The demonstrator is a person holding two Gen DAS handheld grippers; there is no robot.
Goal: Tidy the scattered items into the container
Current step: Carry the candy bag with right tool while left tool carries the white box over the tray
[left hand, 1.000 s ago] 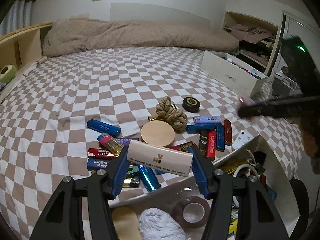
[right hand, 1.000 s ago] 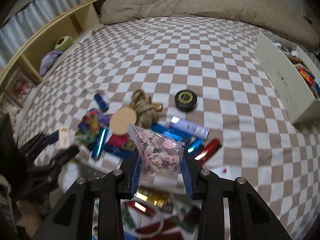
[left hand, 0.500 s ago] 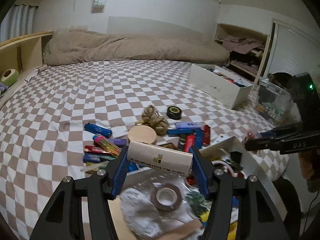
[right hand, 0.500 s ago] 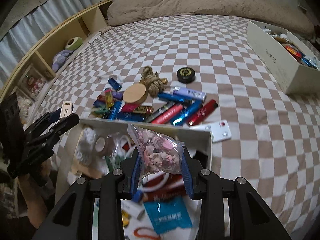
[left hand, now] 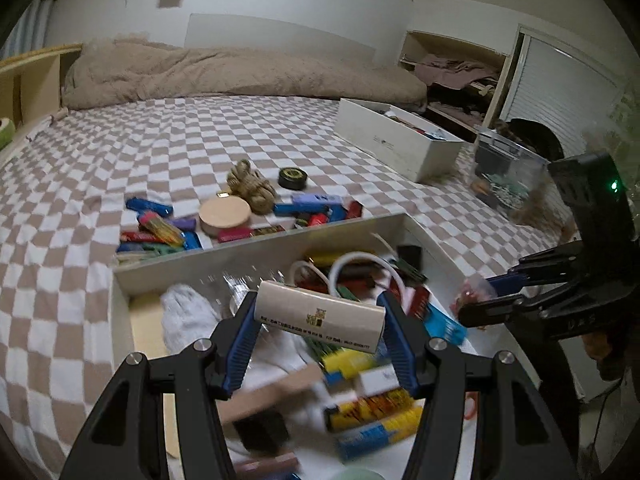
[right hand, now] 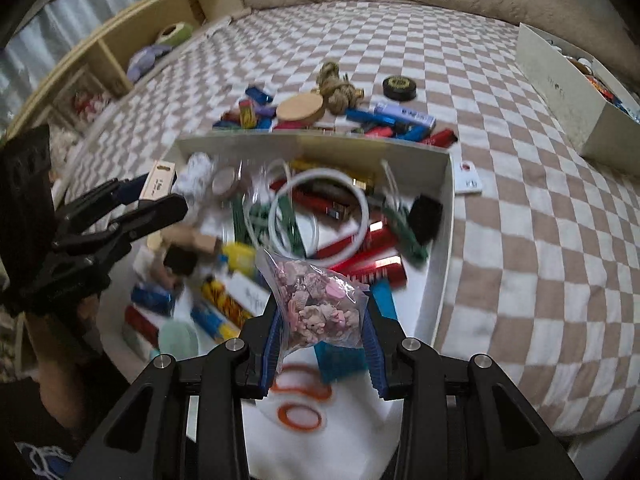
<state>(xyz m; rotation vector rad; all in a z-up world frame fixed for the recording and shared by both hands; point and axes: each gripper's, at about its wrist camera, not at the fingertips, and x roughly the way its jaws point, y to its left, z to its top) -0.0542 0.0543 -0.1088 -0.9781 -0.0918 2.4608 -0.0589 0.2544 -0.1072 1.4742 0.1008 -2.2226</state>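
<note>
**Both grippers loaded above the white box**

The left gripper [left hand: 319, 334] clamps a cream-coloured flat case [left hand: 320, 317] by its two ends, held over the white container [left hand: 256, 249] on the checkered bed [left hand: 120, 152]. The right gripper [right hand: 320, 344] pinches a clear bag of pink and grey trinkets [right hand: 316, 304], also above the container's cluttered interior, where a white ring [right hand: 362, 204] and red sticks [right hand: 372, 258] lie. Beyond the far wall, lighters [right hand: 394, 118], a round wooden lid [right hand: 300, 108], a knotted rope [right hand: 340, 88] and a black tin [right hand: 399, 87] remain scattered on the bedspread.
</note>
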